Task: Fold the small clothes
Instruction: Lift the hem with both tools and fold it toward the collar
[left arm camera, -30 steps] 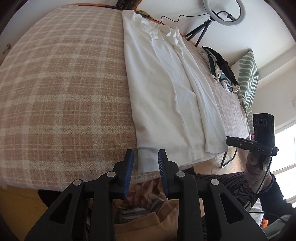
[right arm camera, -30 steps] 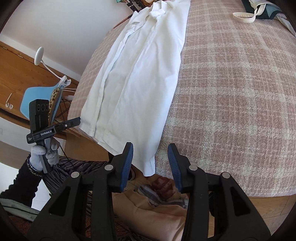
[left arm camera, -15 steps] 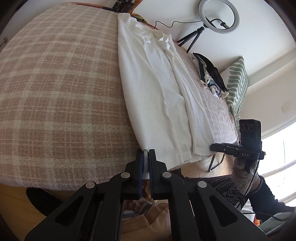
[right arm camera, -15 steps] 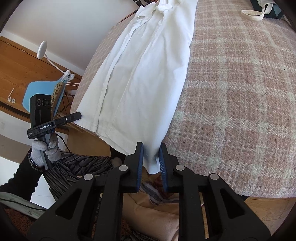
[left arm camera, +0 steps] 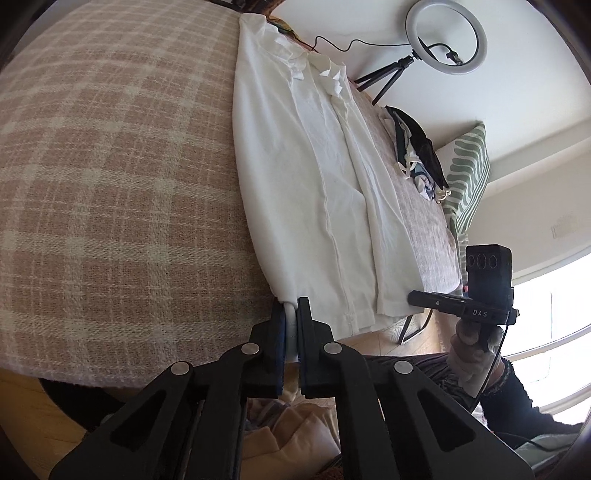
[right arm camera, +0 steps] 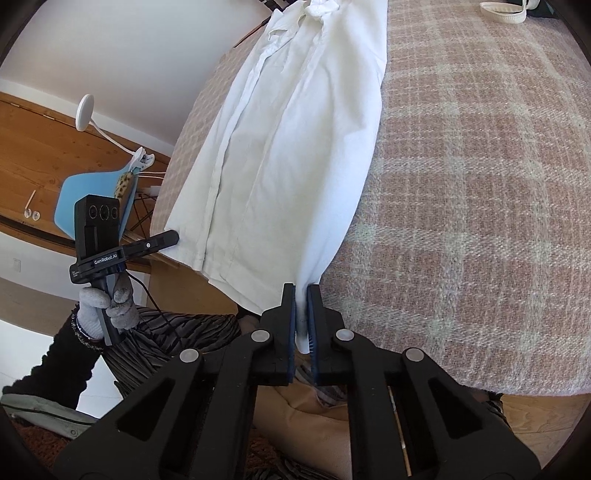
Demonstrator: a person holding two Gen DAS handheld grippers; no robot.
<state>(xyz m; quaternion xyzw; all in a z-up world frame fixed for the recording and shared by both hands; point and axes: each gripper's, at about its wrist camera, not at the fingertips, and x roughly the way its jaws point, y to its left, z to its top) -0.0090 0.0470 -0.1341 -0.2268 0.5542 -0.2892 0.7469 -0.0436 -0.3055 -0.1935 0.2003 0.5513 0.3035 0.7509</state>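
The right gripper (left arm camera: 484,314) body reads "DAS"; the left gripper (right arm camera: 105,260) body reads "GenRobot.AI".

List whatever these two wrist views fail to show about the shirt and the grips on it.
- Left wrist view: the shirt hem corner inside the left gripper; the fingers cover it.
- Right wrist view: the corner held by the right gripper, hidden the same way.
- Both views: the shirt's underside, against the blanket.
- Right wrist view: the collar, cut off by the top edge.
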